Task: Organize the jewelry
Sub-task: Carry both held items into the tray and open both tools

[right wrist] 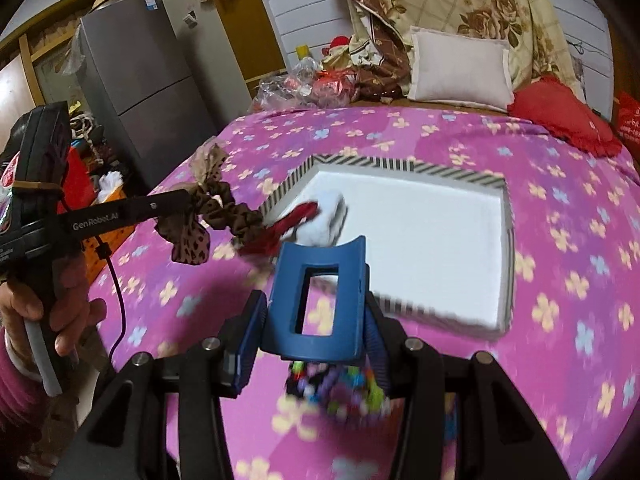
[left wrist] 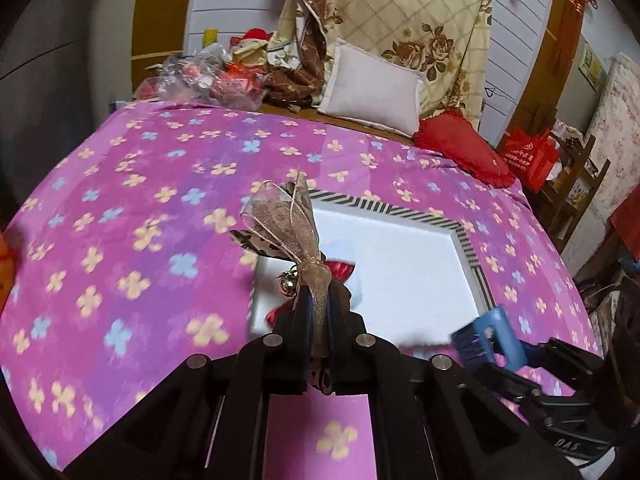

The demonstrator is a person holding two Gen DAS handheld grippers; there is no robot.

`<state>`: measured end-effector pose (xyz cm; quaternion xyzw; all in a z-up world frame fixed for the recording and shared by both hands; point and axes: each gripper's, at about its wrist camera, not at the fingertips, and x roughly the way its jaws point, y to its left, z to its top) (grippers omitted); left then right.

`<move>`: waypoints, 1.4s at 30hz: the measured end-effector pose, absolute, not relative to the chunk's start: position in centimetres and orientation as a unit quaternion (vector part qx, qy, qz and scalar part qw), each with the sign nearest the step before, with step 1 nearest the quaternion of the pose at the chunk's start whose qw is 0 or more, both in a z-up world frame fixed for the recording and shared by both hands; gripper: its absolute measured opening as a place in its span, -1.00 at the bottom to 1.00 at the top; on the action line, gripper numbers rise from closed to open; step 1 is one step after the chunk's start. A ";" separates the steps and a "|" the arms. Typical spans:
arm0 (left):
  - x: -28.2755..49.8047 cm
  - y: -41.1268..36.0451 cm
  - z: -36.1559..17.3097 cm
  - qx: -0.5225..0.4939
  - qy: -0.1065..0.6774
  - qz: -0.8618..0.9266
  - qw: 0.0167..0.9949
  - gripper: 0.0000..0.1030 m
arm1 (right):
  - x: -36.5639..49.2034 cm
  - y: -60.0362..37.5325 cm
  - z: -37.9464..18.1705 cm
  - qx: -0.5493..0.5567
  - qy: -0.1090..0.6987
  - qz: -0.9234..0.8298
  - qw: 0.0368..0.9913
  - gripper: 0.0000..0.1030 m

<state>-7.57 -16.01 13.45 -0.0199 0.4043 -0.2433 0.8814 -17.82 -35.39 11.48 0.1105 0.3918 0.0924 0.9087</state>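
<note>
My left gripper (left wrist: 319, 300) is shut on a brown leopard-print hair scrunchie with gauze ribbon and a small gold bell (left wrist: 286, 220), held above the near-left corner of a white tray with a striped rim (left wrist: 466, 240). The scrunchie (right wrist: 208, 208) and the left gripper (right wrist: 182, 200) also show in the right wrist view. My right gripper (right wrist: 316, 312) is shut on a blue hair claw clip (right wrist: 316, 300), near the tray's (right wrist: 400, 166) front edge; the clip also shows in the left wrist view (left wrist: 490, 340). A red and white item (right wrist: 316, 216) lies in the tray's left corner. A multicoloured beaded item (right wrist: 340, 388) hangs blurred under the clip.
The tray lies on a bed with a pink flowered sheet (left wrist: 140, 200). A white pillow (left wrist: 372, 88), a red heart cushion (left wrist: 464, 148), folded quilts and plastic bags (left wrist: 200, 76) sit at the head. A grey fridge (right wrist: 136, 92) stands left of the bed.
</note>
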 end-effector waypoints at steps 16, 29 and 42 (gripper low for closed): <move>1.6 -19.9 6.2 0.052 0.463 -0.195 0.863 -0.86 | 0.0 -37.0 5.4 0.127 0.455 0.050 0.880 -0.05; 2.4 -18.4 3.9 0.014 0.486 -0.176 0.856 -0.75 | 6.7 -35.9 2.9 0.145 0.482 0.055 0.862 -0.04; 0.0 -16.9 7.1 -0.012 0.462 -0.186 0.867 -0.13 | -0.5 -39.8 6.6 0.219 0.442 0.070 0.867 0.31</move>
